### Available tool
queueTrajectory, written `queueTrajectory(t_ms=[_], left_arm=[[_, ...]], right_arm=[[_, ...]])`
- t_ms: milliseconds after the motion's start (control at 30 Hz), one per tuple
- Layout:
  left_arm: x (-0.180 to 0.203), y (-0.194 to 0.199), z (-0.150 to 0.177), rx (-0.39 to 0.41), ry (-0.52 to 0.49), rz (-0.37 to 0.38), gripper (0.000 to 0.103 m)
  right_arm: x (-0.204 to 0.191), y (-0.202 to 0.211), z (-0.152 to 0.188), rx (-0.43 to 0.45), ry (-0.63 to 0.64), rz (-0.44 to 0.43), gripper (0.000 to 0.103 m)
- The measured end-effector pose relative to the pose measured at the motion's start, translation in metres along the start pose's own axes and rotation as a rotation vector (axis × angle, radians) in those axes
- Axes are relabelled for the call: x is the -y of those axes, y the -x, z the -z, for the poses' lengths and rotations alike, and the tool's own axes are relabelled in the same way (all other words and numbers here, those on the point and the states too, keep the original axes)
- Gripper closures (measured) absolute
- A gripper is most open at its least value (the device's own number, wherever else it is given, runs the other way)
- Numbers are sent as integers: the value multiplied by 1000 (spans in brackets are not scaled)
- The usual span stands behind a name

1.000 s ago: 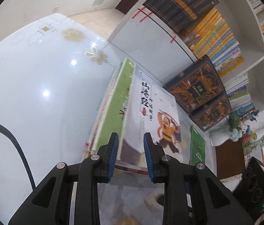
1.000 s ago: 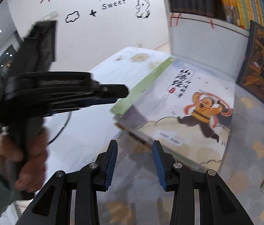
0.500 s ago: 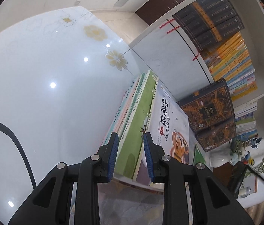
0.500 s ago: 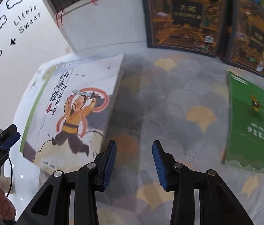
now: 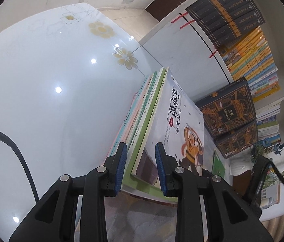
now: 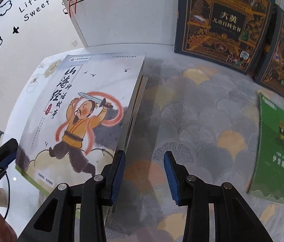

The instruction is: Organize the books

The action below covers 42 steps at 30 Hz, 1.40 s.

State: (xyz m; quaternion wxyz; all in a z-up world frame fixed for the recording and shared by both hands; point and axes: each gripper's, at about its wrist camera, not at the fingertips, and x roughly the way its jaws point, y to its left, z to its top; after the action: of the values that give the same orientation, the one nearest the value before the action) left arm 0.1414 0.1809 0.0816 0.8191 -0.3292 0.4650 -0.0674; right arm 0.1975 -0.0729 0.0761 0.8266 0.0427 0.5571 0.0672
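The stack of books (image 5: 142, 125) lies at the left of the patterned mat (image 6: 192, 121), its topmost the illustrated book (image 6: 81, 109) with a sword-waving figure on the cover. In the left wrist view the left tool (image 5: 140, 165) straddles the stack's near corner, its jaws apart with the green spines between them; whether either pad actually presses on them cannot be made out. If it closes there, it would likely catch only the upper few volumes, and the lower ones could slide or fan out. The right tool (image 6: 144, 173) hangs with jaws apart and nothing between them over bare mat, its left finger just beside the stack's page edge; a sideways nudge could skew the pile.

At about three o'clock from the stack, well apart, lies the green booklet (image 6: 273, 147), thin and flat, hard to pinch without curling its cover. At one o'clock two dark ornate volumes (image 6: 222, 26) lean against the bookshelf (image 5: 266, 46). The stack's bottom books are hidden beneath the others, and the left tool appears only as a dark sliver at the right view's left edge.
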Motion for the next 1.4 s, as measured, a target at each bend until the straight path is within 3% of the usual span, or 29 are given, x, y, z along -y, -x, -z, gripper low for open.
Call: queueTrajectory(t_ms=[200,433,600,767,867,1100,1400], left_arm=[[8,20,12,22,-27,-18,78],[23,38,43,-12,-61,-10,78],[56,40,78,-59,-135,9,78],[110,28,122,-132,-274,14,76],[148,16,152,-172,-360,21,76],[215,-31,203,-278,-411,59,76],[280,-100,229,-340,-442,36,76]], right_arm=[[24,8,26,-28,-47,-46,65],[99,31,96,-76,-179,-75,63],[162,51,152,-81,-357,-117,62],[214,73,188,-54,-471,-136,62],[244,88,194,-37,-490,-135,62],[310,124,205,10,-510,-124,62],[373,130,187,18,-479,-110,60]])
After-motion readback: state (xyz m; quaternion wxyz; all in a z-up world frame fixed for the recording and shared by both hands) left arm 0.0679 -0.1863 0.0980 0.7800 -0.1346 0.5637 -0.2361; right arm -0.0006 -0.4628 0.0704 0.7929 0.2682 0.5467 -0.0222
